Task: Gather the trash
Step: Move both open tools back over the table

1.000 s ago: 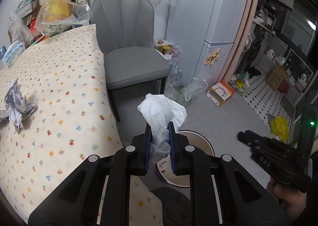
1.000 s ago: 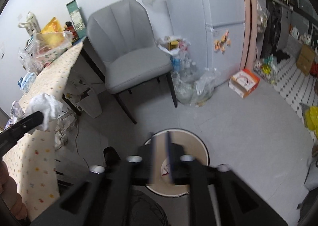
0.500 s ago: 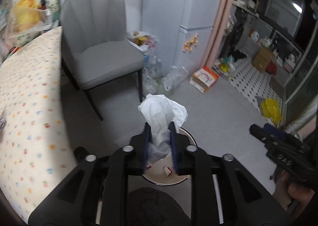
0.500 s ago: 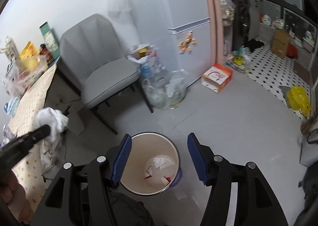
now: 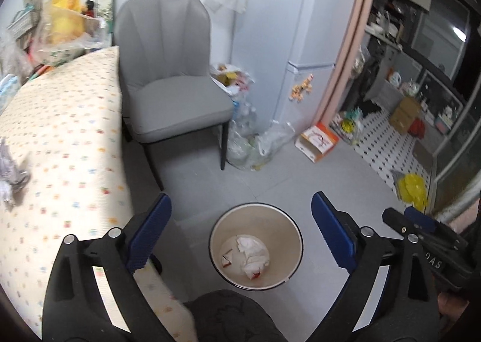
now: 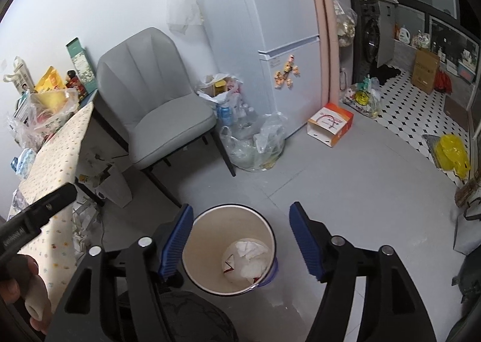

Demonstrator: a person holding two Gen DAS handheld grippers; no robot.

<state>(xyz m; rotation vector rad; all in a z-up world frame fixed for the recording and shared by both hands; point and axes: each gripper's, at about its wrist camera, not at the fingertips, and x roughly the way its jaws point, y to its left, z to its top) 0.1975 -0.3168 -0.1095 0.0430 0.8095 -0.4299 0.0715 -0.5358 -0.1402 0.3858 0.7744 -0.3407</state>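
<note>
A round cream trash bin stands on the grey floor below both grippers. Crumpled white tissues lie at its bottom; they also show in the right wrist view. My left gripper is open wide and empty above the bin. My right gripper is open and empty above the same bin. A crumpled grey paper wad lies on the floral tablecloth at the left.
A grey chair stands behind the bin, beside the table. Clear plastic bags of trash sit by the white fridge. An orange-white box and a yellow bag lie on the floor at the right.
My left gripper held a white tissue over the bin; now its jaws are open and the tissue lies in the bin. My right gripper opened over the bin.
</note>
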